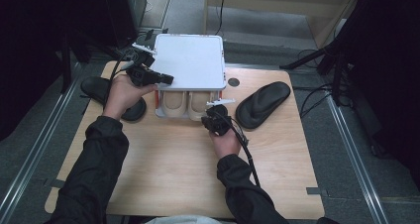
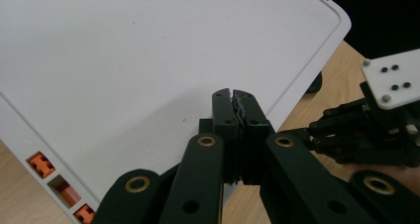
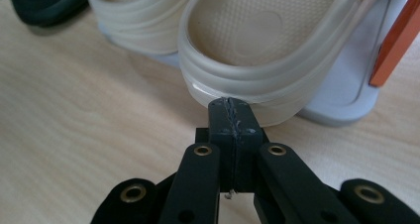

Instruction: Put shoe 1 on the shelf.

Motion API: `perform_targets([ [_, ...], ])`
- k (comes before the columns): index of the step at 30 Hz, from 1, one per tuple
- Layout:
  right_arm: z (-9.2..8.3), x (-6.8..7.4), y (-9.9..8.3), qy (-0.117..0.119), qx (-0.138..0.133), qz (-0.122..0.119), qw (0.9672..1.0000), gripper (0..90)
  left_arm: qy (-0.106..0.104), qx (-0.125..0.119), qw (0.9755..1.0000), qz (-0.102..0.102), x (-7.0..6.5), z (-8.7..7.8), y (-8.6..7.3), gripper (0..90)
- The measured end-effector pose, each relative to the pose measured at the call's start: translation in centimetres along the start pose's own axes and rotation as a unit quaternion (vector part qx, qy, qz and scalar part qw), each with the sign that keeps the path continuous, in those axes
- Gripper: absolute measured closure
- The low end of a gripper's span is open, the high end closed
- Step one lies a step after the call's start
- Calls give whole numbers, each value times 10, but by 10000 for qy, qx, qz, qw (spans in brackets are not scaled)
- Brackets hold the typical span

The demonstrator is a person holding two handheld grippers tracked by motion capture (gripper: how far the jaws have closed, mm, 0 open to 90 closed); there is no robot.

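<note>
Resting shut against the heel of the nearer beige clog (image 3: 257, 50), the right gripper (image 3: 232, 116) met soft, light, flexible rubber; its heel rim seemed the best hold.

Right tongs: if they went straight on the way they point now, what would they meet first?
Probably the heel of the nearer beige clog in the box; the shut right tongs sit just short of its rim, though contact is unclear.

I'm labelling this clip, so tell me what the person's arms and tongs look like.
Black long sleeves on both arms. Each hand carries black tongs: left tongs, right tongs. Their linked arms have brass-coloured pivots, each has a white plate on top, and a black cable trails from the right one.
</note>
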State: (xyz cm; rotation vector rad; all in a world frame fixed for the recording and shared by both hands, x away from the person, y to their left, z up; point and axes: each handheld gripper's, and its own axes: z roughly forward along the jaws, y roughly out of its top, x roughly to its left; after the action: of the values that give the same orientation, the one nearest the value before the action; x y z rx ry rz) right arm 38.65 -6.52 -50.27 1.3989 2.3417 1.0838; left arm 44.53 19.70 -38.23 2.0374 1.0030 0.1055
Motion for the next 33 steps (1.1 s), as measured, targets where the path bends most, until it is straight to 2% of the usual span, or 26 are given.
perform_targets([
  [5,7,-2,7,-69,16,-19,10000,900,-3,-2,10000,-7,0,0,0,892],
  [9,10,-6,10,-20,-22,147,9999,900,-2,-2,10000,8,0,0,0,886],
  [15,9,-7,9,37,-24,176,9998,900,-29,-10,10000,14,0,-1,0,883],
  [18,1,-4,5,138,-38,81,9999,900,-97,-46,9999,-4,1,0,0,868],
  [19,-4,-2,3,180,-63,44,9998,900,-89,-71,9999,-32,1,0,0,822],
  [20,-9,-1,1,224,-85,-1,9997,900,-85,-61,9999,-49,1,0,1,812],
  [22,-19,1,-3,293,-156,-74,9994,900,-21,-28,10000,10,1,-1,1,794],
  [25,-35,1,-9,456,-253,-87,9986,893,81,16,10000,-37,0,-5,2,721],
  [29,-56,0,-19,643,-297,-219,9972,831,151,-11,9999,-25,2,-13,0,669],
  [33,-70,-2,-28,735,-216,-319,9966,780,138,-155,9997,-148,4,-25,-3,577],
])
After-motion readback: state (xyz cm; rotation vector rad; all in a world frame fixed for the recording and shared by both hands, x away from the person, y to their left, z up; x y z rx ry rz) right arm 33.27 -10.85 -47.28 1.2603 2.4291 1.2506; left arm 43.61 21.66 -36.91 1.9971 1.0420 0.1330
